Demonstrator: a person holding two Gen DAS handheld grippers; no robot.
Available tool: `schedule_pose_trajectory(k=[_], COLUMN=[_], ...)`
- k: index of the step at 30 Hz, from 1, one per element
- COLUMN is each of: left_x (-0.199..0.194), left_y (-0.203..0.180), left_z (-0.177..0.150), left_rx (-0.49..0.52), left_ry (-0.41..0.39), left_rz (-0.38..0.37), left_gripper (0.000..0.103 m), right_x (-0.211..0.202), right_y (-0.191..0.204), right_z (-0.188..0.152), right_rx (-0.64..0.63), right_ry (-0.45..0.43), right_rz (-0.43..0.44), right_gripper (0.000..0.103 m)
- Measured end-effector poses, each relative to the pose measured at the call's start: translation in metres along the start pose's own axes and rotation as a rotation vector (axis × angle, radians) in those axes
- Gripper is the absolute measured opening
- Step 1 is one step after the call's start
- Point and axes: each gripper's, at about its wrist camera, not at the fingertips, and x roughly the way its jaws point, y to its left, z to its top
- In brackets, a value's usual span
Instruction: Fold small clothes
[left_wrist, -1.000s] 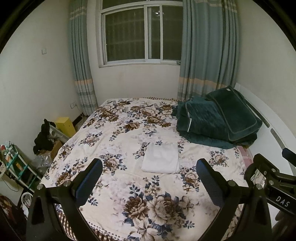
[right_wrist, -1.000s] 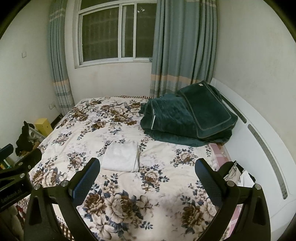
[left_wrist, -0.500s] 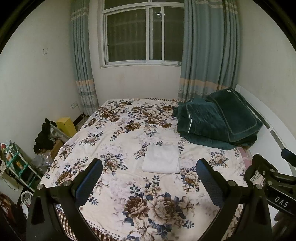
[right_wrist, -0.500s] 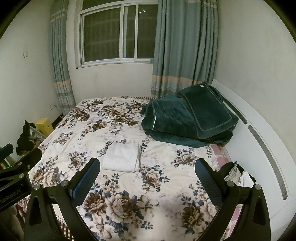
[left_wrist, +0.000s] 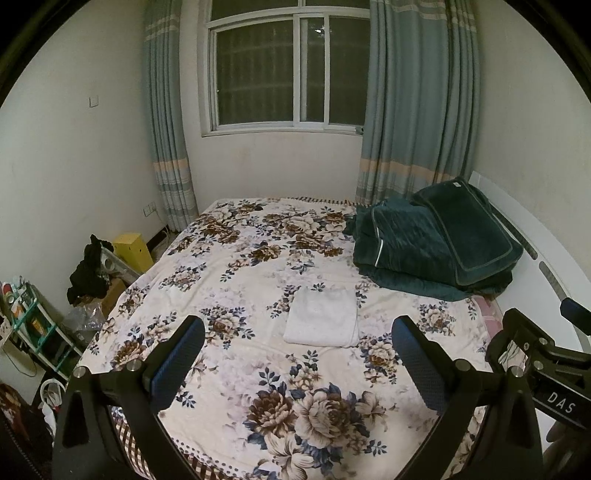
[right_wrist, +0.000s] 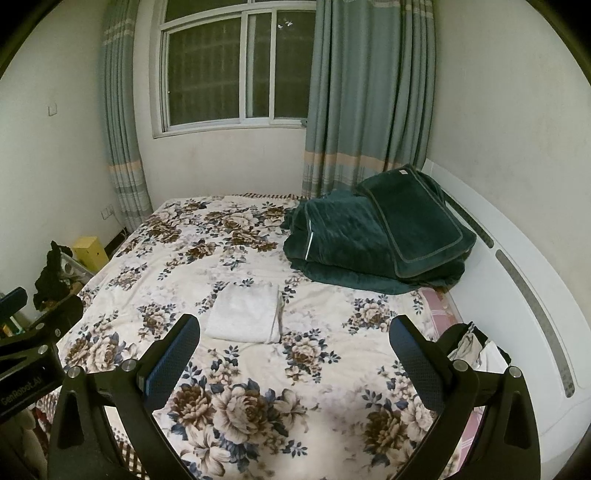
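Currently: bed (left_wrist: 229, 280) with floral cover, dark green quilt pile (left_wrist: 432, 243) at far right by headboard. White folded cloth (left_wrist: 322, 317) flat mid-bed, edges free all round. Left tongs (left_wrist: 297, 354) and right tongs (right_wrist: 294, 354) both spread wide, empty, above near edge.

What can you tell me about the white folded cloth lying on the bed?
The white folded cloth is a small, soft-looking piece, folded into a neat flat rectangle with layered edges showing along its right side. It lies flat near the middle of the floral bedspread, apart from the dark green blanket pile behind it to the right. Nothing touches it; both grippers hang open, short of it.
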Motion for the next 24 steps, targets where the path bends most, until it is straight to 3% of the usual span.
schedule_pose_trajectory(k=[24], left_x=[-0.0014], left_y=[0.0003], left_z=[0.0011], left_rx=[-0.006], left_ry=[-0.004], left_rz=[0.006], left_gripper=[0.103], right_x=[-0.0019], right_y=[0.0041], right_z=[-0.0071], right_rx=[0.007], right_ry=[-0.002], right_rz=[-0.006], right_gripper=[0.103])
